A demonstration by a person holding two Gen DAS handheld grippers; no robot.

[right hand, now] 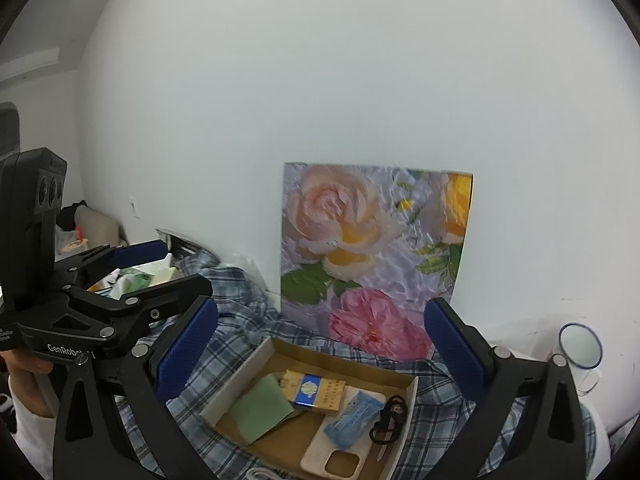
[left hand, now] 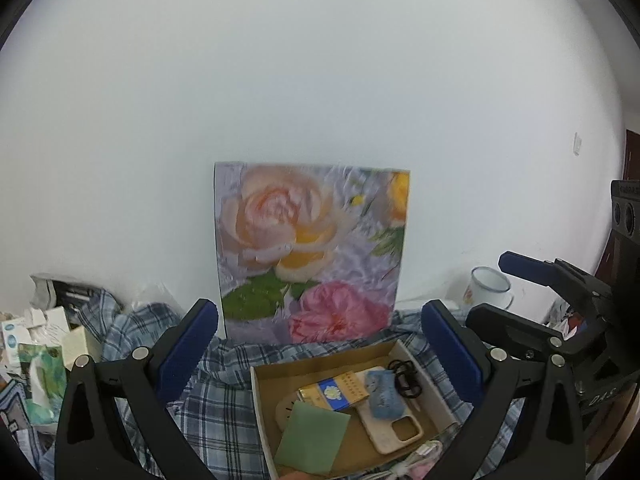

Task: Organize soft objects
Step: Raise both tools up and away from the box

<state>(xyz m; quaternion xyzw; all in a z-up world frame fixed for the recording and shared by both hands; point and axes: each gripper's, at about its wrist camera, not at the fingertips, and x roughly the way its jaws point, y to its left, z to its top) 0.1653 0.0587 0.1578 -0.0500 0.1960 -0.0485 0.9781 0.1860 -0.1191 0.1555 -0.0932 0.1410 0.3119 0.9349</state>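
**Soft things sit in an open box, both grippers released above it**

Cloth (left hand: 383,396), a small blue knitted piece, lies in the cardboard box (left hand: 262,412), resting on a cream phone case (left hand: 394,424). Beside it lies a green sheet (left hand: 312,438), tilted over a round beige thing that I cannot identify. A yellow and blue pack (left hand: 334,392) lies between the sheet and the cloth. Black hair ties (left hand: 406,376) lie at the box's right wall, touching the cloth's edge. At the box's near edge a white cable (left hand: 416,460) shows, partly cut off by the frame.

The left gripper (left hand: 320,344) hangs over the box with its blue pads (left hand: 182,356) wide apart, grasping nothing. The right gripper (right hand: 322,344) hangs likewise, spread and empty, with the box below it; in its view the cloth (right hand: 354,418) lies across the phone case (right hand: 336,454).

The box rests on a blue plaid fabric (left hand: 216,408) that covers the worktop. To the left of the fabric stands a clutter of small cartons (left hand: 36,336), near but apart from the box. A white mug (left hand: 488,290) with a blue rim stands to the right, against the wall.

Behind the box a flower picture (left hand: 312,248) leans upright on the white wall (left hand: 320,80).
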